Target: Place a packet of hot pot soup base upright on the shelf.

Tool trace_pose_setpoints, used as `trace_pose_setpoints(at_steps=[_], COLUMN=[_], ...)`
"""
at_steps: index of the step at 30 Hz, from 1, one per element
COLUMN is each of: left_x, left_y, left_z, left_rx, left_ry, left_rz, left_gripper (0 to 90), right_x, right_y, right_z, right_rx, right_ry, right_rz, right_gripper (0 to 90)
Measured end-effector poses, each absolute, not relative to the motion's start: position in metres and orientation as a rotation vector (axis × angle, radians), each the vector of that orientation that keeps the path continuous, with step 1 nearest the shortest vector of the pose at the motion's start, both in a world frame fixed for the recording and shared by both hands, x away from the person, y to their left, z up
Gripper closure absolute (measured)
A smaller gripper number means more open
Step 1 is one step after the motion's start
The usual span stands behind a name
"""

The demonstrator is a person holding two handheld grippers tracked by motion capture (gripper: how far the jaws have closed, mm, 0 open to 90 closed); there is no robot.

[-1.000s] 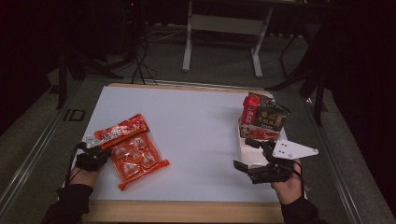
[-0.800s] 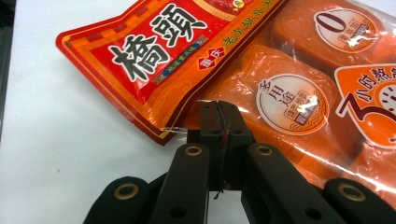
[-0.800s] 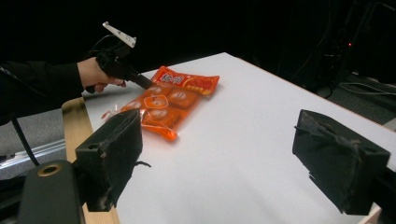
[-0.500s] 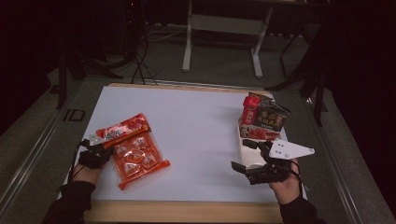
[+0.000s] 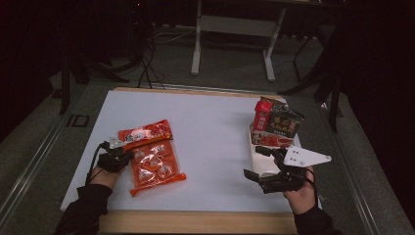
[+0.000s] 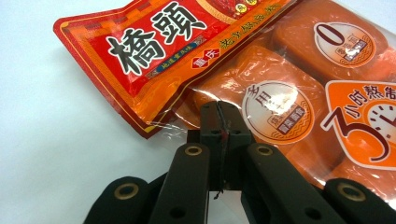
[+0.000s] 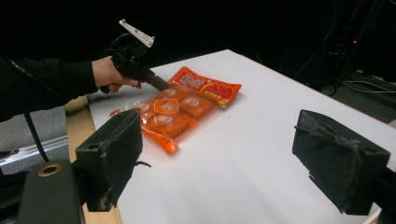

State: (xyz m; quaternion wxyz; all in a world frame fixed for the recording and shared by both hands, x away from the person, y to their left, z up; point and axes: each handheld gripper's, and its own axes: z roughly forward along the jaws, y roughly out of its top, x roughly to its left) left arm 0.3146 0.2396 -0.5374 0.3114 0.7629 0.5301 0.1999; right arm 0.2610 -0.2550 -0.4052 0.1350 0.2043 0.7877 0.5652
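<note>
Setting: a dim lab or recording studio, not a home or shop.
Work surface: a white table (image 5: 215, 122) with a wooden edge, standing alone on grey floor (image 5: 44, 142).
Backdrop: black surroundings on every side.
Equipment: a pale metal stand (image 5: 234, 29) behind the table, loose cables (image 5: 147, 63) trailing across the floor.
Floor detail: rails (image 5: 29, 156) run alongside the table.

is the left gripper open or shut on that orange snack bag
Shut. In the left gripper view the left gripper has its jaws pressed together on the clear edge of the orange snack bag.
</note>
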Motion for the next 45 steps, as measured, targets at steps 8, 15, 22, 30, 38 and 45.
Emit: trace_pose_setpoints(at_steps=[8, 15, 22, 30, 38, 45], left_x=[0.32, 0.325, 0.329, 0.329, 0.328, 0.324], left_y=[0.223, 0.205, 0.187, 0.167, 0.145, 0.128], left_z=[-0.537, -0.537, -0.536, -0.536, -0.535, -0.535], left_rx=[2.033, 2.062, 2.084, 2.108, 2.132, 2.152], left_ry=[1.352, 1.296, 1.256, 1.2, 1.147, 1.095], left_rz=[0.496, 0.49, 0.475, 0.446, 0.418, 0.396], left_gripper=[89.9, 89.9, 89.9, 90.0, 90.0, 90.0], right_x=[0.261, 0.261, 0.261, 0.261, 0.26, 0.26], right_y=[-0.254, -0.254, -0.255, -0.257, -0.258, -0.26], right_z=[-0.406, -0.406, -0.406, -0.407, -0.407, -0.409], right_rx=[0.588, 0.59, 0.588, 0.594, 0.597, 0.608], right_ry=[2.293, 2.294, 2.295, 2.296, 2.296, 2.292], right_rz=[1.638, 1.643, 1.64, 1.641, 1.64, 1.643], right_gripper=[15.8, 15.8, 15.8, 15.8, 15.8, 15.8])
